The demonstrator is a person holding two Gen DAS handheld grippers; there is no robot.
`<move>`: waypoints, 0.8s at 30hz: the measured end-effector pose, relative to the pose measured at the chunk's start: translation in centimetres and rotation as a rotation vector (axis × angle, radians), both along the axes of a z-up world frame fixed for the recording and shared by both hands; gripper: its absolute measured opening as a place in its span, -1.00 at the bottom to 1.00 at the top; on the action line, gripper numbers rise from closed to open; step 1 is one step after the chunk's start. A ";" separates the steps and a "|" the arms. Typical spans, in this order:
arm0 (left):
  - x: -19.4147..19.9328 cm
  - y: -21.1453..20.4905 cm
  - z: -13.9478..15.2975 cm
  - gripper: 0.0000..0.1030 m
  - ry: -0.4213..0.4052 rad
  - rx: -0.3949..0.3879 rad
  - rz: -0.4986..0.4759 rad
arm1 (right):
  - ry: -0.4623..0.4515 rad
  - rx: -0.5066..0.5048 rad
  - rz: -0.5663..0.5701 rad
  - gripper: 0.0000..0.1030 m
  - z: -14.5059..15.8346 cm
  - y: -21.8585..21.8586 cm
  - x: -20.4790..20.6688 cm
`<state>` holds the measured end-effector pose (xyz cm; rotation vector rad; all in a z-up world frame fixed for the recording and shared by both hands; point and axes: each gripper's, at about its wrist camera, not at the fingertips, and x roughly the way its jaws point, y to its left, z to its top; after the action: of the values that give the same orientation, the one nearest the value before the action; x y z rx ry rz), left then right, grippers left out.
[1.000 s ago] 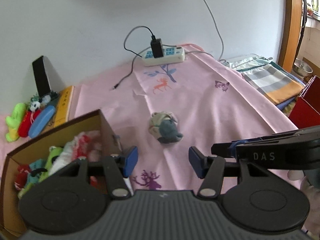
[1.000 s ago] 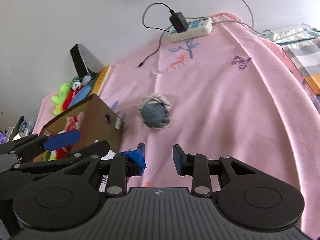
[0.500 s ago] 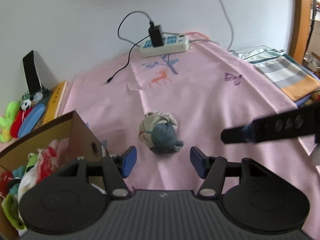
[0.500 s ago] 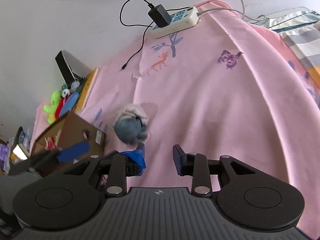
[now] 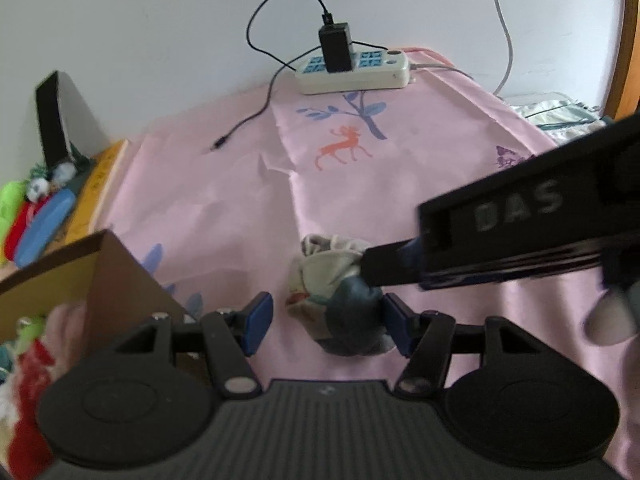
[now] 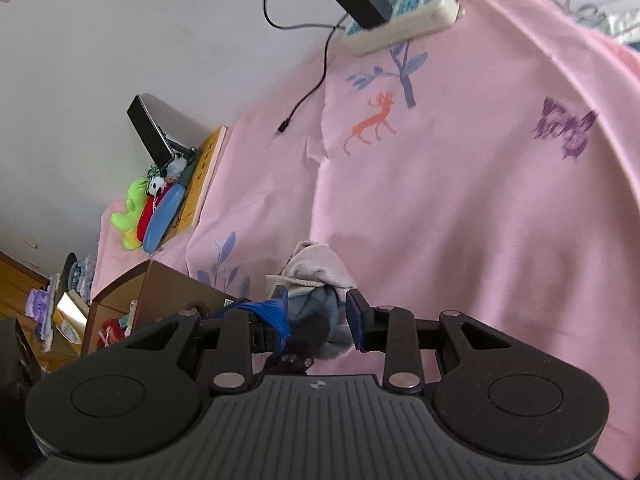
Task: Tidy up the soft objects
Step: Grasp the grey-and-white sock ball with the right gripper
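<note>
A balled grey and beige soft bundle (image 5: 338, 280) lies on the pink cloth (image 5: 400, 200). My left gripper (image 5: 326, 320) is open, with the bundle between its blue pads. My right gripper (image 6: 318, 316) is open too, its pads on either side of the same bundle (image 6: 316, 280); its arm crosses the left wrist view from the right. A brown cardboard box (image 5: 100, 276) with soft toys inside stands at the left, also in the right wrist view (image 6: 160, 296).
A white power strip (image 5: 352, 68) with a black charger and cable lies at the back by the wall. Toys, a blue case (image 5: 44, 224) and a yellow book (image 5: 100, 188) sit at the far left. Folded fabric lies at the right edge.
Both grippers have moved forward to the bundle, which now sits between the pads of each. The right gripper has swung in from the right over the bundle.
</note>
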<state>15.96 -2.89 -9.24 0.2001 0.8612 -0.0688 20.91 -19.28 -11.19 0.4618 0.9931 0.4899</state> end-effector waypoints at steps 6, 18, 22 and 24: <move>0.9 0.1 -1.1 0.01 0.016 0.001 0.012 | 0.068 0.095 0.012 -0.64 -1.9 0.4 1.4; -0.8 0.0 0.2 -0.09 0.024 -0.078 -0.009 | -0.041 0.019 0.053 -0.70 -0.3 0.4 -1.0; -2.9 -0.4 0.9 -0.09 0.018 -0.098 -0.048 | -0.082 -0.023 0.048 -0.70 0.8 0.1 -3.4; -4.3 -0.8 1.2 -0.09 0.017 -0.099 -0.071 | -0.090 -0.039 0.035 -0.70 1.1 -0.1 -4.8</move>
<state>11.65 -3.67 -8.04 0.1378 0.8649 -0.1797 16.12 -19.42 -10.09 0.3851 0.9239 0.5173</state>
